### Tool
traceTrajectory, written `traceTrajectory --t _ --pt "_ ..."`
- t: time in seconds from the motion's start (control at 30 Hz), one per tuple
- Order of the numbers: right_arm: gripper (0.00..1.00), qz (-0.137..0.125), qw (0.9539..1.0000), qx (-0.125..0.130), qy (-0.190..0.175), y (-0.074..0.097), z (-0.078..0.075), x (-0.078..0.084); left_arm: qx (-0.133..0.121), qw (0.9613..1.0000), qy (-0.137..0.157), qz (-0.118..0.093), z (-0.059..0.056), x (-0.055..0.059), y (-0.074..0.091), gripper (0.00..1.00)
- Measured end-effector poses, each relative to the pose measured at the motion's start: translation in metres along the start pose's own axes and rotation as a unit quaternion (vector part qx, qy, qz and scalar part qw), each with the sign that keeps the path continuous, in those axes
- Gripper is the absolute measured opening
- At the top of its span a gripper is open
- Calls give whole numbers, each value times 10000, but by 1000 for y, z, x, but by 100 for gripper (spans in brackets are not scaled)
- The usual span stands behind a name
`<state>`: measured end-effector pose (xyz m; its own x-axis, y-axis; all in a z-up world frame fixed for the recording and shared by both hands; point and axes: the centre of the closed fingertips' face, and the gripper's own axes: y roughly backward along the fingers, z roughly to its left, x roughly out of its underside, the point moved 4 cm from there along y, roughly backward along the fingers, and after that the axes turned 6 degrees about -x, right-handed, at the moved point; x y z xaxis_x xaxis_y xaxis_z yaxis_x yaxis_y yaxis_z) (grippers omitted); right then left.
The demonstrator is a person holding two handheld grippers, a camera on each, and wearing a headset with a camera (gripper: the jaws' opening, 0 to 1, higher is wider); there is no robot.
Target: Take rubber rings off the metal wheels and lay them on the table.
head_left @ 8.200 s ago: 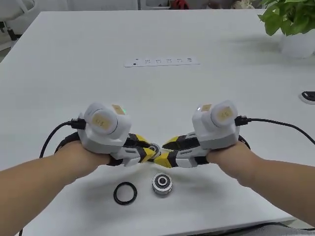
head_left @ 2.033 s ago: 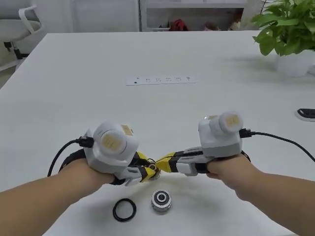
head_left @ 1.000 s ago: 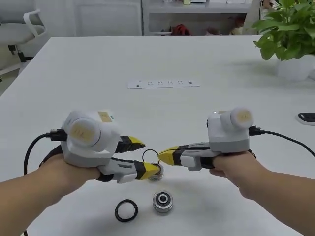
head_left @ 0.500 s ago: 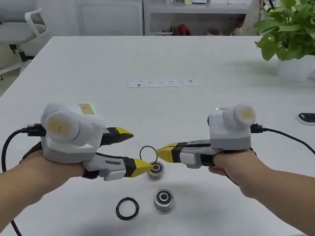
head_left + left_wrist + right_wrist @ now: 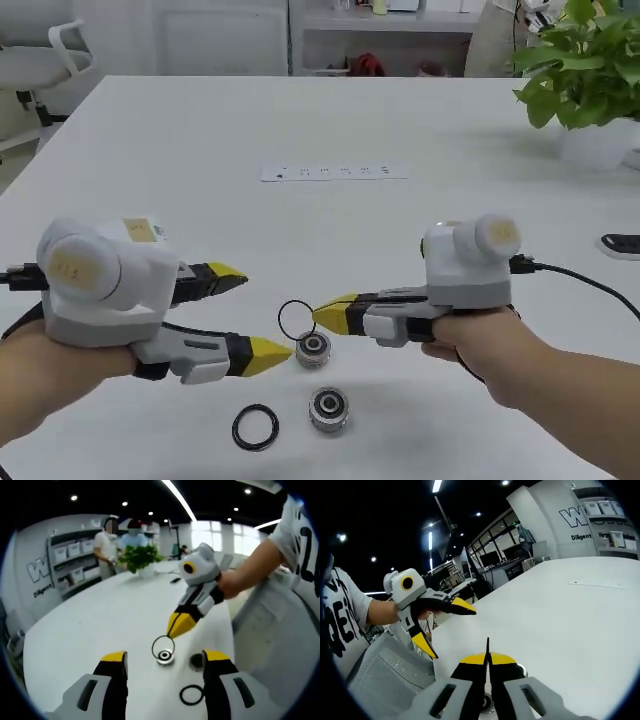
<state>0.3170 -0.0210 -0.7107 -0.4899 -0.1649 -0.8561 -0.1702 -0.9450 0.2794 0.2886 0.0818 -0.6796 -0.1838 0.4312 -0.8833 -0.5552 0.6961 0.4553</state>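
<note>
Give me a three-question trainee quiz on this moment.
1. True or false: the left gripper is shut on a wheel.
2. What does the right gripper hold? A) a ring B) a wheel C) nothing
3. Fill in: ___ wheels sit on the table.
Key: 1 false, it is open; 2 A; 3 two.

Bright even overhead light, soft shadows — fisheye edges warped
</note>
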Motion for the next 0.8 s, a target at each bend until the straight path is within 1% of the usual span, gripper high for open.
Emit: traceTrajectory --t 0.47,0.8 --pt "0 47 9999 -143 -83 -5 7 2 -144 9998 111 20 3 12 17 66" --pt "0 164 9993 -318 -102 -15 15 8 -217 9995 204 49 4 20 26 67"
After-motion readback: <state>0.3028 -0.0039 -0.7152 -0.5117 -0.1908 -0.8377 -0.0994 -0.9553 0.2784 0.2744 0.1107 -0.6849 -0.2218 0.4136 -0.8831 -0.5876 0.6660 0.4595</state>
